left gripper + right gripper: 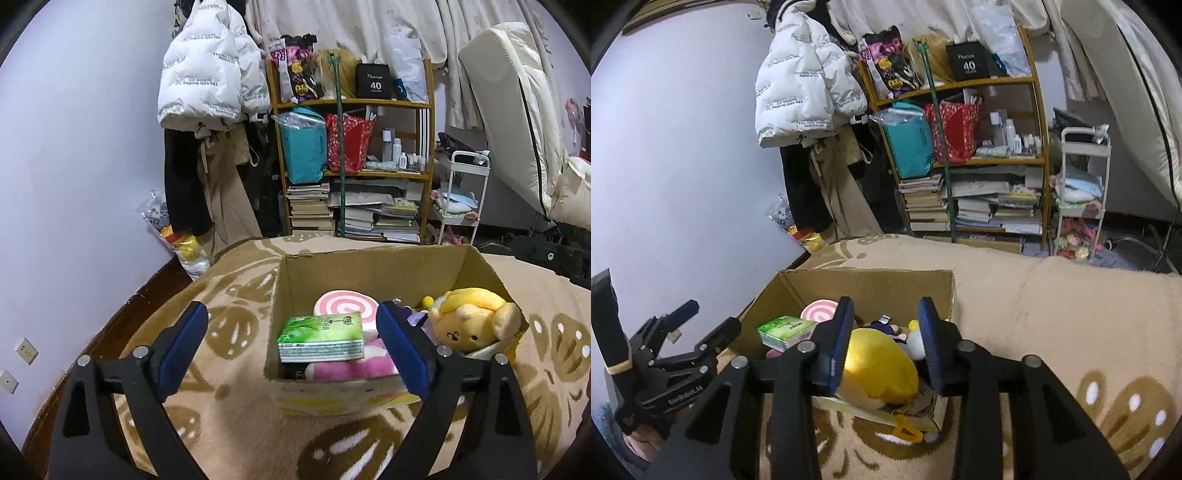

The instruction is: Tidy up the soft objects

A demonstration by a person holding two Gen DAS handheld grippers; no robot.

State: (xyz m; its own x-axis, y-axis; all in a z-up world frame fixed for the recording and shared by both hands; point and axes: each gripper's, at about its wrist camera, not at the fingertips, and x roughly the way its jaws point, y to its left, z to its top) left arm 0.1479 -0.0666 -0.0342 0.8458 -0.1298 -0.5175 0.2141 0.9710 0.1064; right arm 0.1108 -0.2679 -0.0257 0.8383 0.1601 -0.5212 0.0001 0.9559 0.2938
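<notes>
Through the left wrist view we are hovering the left gripper (291, 343) at the near edge of the cardboard box (373, 260), its jaws spread wide and gripping nothing; the green tissue pack (320, 336) is lying free between the pads, inside the box. Behind it we are seeing a pink swirl cushion (345, 304), a pink plush (352, 365) underneath, and the yellow plush toy (469, 321) at the right wall. On the far shelf (351, 101) a black box (373, 81) is reading "40"; the white jacket's (207, 74) lettering is too small to read.

Through the right wrist view we are holding the right gripper (884, 345) partly open over the yellow plush toy (881, 369), pads beside it but not pressing. The left gripper (701, 325) is showing "GenRobot.AI".

We are judging the sorting nearly done: no soft item is left showing on the blanket (1052, 314).
</notes>
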